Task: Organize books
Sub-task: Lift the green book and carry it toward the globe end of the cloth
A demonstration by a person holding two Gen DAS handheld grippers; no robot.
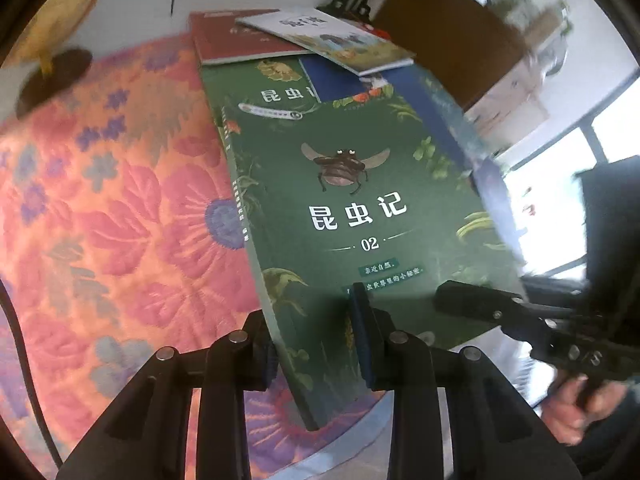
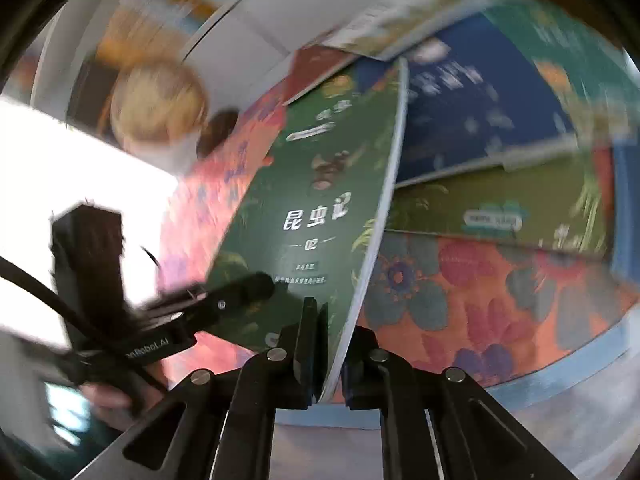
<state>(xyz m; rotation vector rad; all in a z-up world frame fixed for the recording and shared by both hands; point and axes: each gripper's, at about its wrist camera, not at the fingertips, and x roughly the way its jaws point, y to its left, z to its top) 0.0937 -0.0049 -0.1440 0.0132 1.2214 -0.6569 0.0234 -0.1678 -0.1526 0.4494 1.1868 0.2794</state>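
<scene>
- Green book (image 1: 352, 208), cover printed with a beetle, white title characters and "02": it is tilted, its near edge lifted off the floral cloth (image 1: 100, 208), its far end over the other books.
- In the right wrist view the same green book (image 2: 316, 200) stands steeply on edge, white page block facing right, above the cloth (image 2: 460, 308).
- Left gripper (image 1: 316, 344): the jaws stand on either side of the book's near corner, one blue-padded finger (image 1: 362, 340) on the cover, the other under the spine edge; both pads lie against the book, a clamp on its corner.
- Right gripper (image 2: 328, 352): the jaws are drawn together on the book's lower edge, cover on one side and pages on the other; the grip is on the green book.
- Each gripper also shows in the other's view: the right gripper (image 1: 472, 300) reaches the book's right edge, with a hand (image 1: 576, 408) behind it; the left gripper (image 2: 244, 288) touches the cover from the left.
- Second green book (image 1: 272, 80) of the same series lies flat beyond the held one, partly covered.
- Blue book (image 1: 340, 80) lies over that second green book; a red book (image 1: 236, 40) lies at the far left of the heap; a pale picture book (image 1: 332, 38) rests on top, overlapping red and blue.
- Globe (image 1: 52, 12) on a dark round base stands at the cloth's far left corner.
- Brown board (image 1: 448, 28) leans at the upper right; what it belongs to cannot be told.
</scene>
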